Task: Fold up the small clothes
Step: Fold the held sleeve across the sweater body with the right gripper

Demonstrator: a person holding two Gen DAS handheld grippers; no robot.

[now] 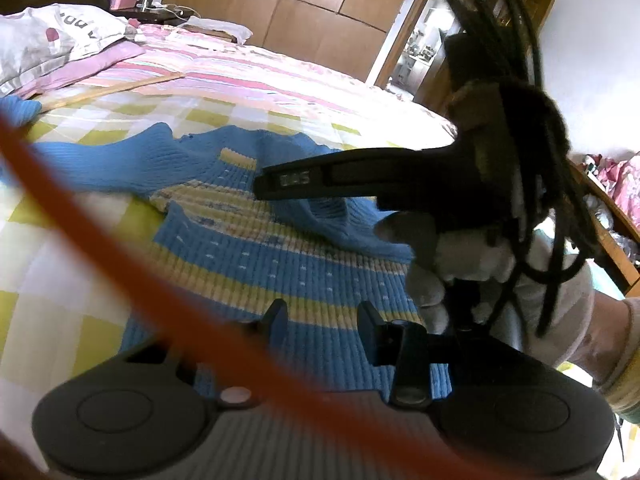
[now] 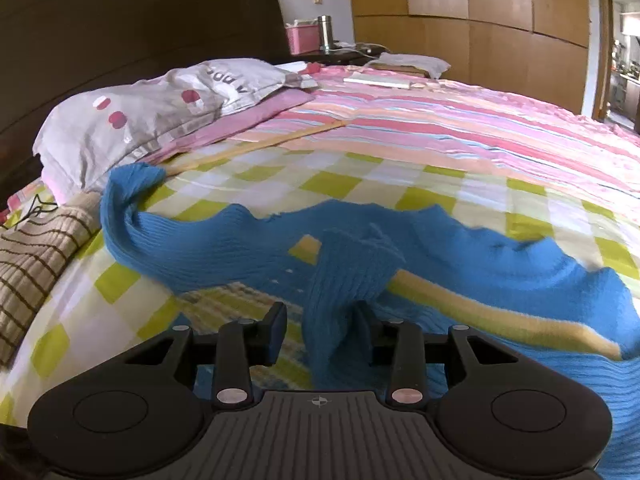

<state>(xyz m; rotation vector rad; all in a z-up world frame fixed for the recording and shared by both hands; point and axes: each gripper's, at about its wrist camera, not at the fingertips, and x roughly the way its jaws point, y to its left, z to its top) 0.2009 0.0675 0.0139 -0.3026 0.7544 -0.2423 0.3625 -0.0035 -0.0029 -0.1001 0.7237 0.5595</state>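
Observation:
A small blue knit sweater (image 1: 256,252) with yellow stripes lies spread on the checked bedspread. My left gripper (image 1: 322,320) is open above its lower body, holding nothing. The right gripper (image 1: 288,180), held in a white-gloved hand, shows in the left wrist view over the sweater's middle. In the right wrist view the right gripper (image 2: 320,328) is open, with a raised fold of the sweater's sleeve (image 2: 344,280) standing between its fingers. The other sleeve (image 2: 132,216) trails left toward the pillow.
A grey pillow (image 2: 140,116) and a pink striped sheet (image 2: 440,120) lie beyond the sweater. A brown striped garment (image 2: 36,248) sits at the left bed edge. A wardrobe (image 2: 480,20) and a nightstand (image 2: 332,50) stand behind. An orange cable (image 1: 120,248) crosses the left wrist view.

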